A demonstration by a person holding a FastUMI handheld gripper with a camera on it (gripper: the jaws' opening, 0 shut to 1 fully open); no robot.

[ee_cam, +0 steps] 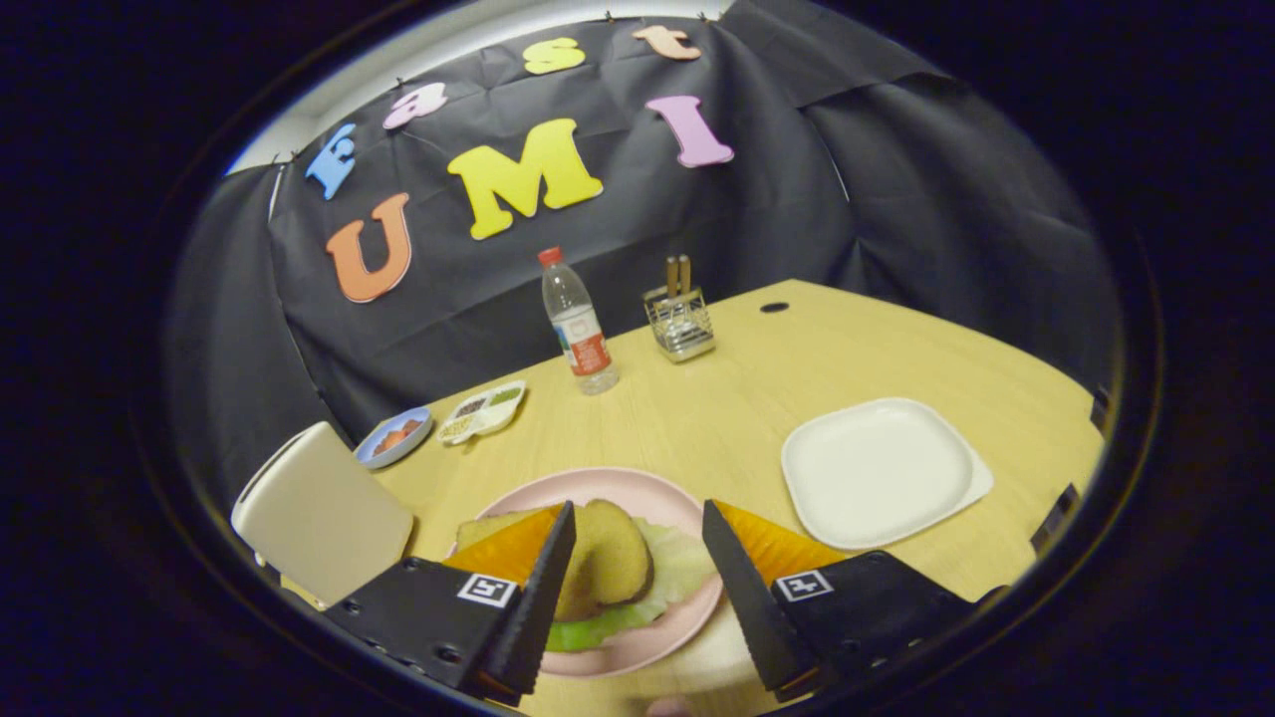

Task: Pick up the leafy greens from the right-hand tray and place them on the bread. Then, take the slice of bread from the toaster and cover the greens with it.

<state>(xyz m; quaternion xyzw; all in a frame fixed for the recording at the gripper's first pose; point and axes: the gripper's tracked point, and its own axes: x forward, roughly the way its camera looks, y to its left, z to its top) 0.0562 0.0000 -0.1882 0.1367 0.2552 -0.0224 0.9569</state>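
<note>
fingers (pixel 543 588) of the gripper (pixel 637 558) stand wide apart and hold nothing, hovering over the pink plate (pixel 687 617). between them and just ahead lies the bread slice (pixel 606 563), resting on the leafy greens (pixel 677 573), its long axis running roughly away from the fingers. judged from this, both placements look done. beyond to the right sits the white tray (pixel 877 473); to the left, the toaster (pixel 319 513).

Counts of what sits on the one bench (pixel 717 418)

One pink plate (pixel 637 488) carrying one bread slice (pixel 608 553) on one patch of leafy greens (pixel 677 573); one white tray (pixel 877 473); one toaster (pixel 319 513); one water bottle (pixel 578 324); one wire holder (pixel 679 324) with two handles standing in it; one small blue dish (pixel 395 436); one divided dish (pixel 483 410); one hand-held gripper (pixel 637 543), its two fingers spread apart around the slice.
</note>
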